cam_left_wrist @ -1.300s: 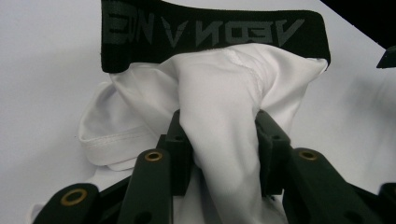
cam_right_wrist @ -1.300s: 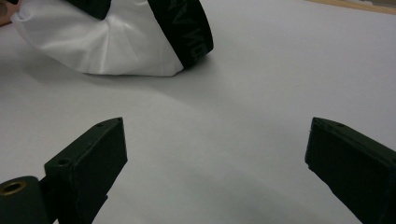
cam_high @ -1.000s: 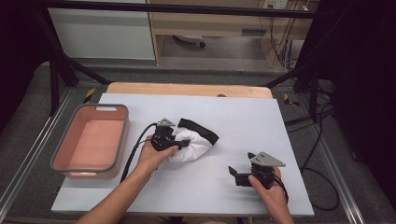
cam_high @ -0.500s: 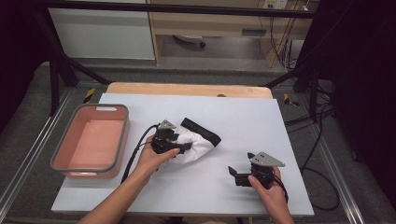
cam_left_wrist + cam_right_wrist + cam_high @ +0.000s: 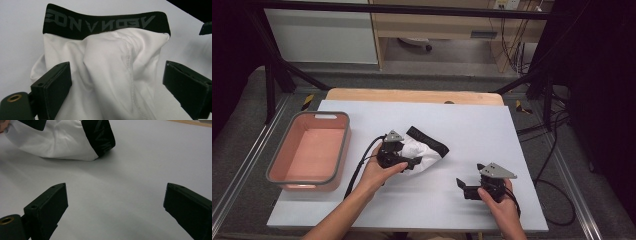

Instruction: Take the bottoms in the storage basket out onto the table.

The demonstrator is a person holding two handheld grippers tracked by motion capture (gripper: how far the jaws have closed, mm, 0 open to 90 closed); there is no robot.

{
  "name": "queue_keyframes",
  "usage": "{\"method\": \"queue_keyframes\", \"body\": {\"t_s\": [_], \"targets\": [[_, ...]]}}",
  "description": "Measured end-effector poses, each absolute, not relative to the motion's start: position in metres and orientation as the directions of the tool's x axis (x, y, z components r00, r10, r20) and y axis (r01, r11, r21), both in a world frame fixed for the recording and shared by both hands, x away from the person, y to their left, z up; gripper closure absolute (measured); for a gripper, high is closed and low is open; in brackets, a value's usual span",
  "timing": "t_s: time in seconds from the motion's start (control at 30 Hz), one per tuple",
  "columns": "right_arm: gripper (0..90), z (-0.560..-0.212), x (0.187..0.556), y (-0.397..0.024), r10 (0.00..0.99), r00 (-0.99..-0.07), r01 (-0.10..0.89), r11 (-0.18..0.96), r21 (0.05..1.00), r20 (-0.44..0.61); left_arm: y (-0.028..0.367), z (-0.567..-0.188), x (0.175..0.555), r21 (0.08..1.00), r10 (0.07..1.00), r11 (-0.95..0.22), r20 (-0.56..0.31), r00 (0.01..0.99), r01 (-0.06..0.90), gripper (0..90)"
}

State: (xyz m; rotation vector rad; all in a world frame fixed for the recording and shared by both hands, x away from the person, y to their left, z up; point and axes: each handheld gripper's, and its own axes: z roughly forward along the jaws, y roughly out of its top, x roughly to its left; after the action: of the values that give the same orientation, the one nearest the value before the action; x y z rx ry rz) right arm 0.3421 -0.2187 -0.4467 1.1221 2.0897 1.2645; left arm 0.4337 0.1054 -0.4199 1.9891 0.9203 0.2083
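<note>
High view puts the white stretch-fabric underwear with a black elastic waistband (image 5: 426, 152) near the centre of the pale grey table top (image 5: 472, 125), lying crumpled, waistband toward 1 o'clock, white body bunched toward 7 o'clock under the left gripper (image 5: 414, 162). Left gripper view shows the garment (image 5: 110, 75) between its two black jaws, which have just been opening; they now stand wide, pads off the cloth, nothing pinched. The waistband (image 5: 105, 23) runs across the top of that view at 12 o'clock, grey lettering on it, with a stitched seam running down the white panel below. The right gripper (image 5: 469, 190) sits at about 4 o'clock from the garment, well apart from it, low over bare table; right gripper view shows its jaws spread wide with only table between them and the garment (image 5: 57, 142) up at 11 o'clock. A salmon-pink rectangular plastic bin with a grey rim (image 5: 339, 150) stands at 9 o'clock from the garment, near the table's left edge, nothing visible inside. Handling judgement: light, limp, thin knit, will sag and fold as soon as lifted, not fragile, not slippery on the pads, though a shallow pinch may catch one layer only. Best hold is probably the waistband, which is thicker, firmer and gives an edge to clamp; one gripper at each end would likely keep it spread. A grab on the loose white middle would just bunch it further.
</note>
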Motion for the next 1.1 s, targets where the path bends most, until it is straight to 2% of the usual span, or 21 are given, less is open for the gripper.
{"method": "queue_keyframes", "body": {"t_s": [0.57,1.1], "targets": [[5.6,-0.447,0.342,-0.218,0.822,-0.568,0.408,0.250,0.878,0.030,0.107,-0.400,0.418,0.842,0.658,-0.303,-0.154,0.737,0.446,6.7],[5.5,-0.446,0.342,-0.218,0.822,-0.568,0.407,0.244,0.880,0.034,0.149,-0.372,0.395,0.860,0.676,-0.288,-0.130,0.726,0.422,6.2]]}}
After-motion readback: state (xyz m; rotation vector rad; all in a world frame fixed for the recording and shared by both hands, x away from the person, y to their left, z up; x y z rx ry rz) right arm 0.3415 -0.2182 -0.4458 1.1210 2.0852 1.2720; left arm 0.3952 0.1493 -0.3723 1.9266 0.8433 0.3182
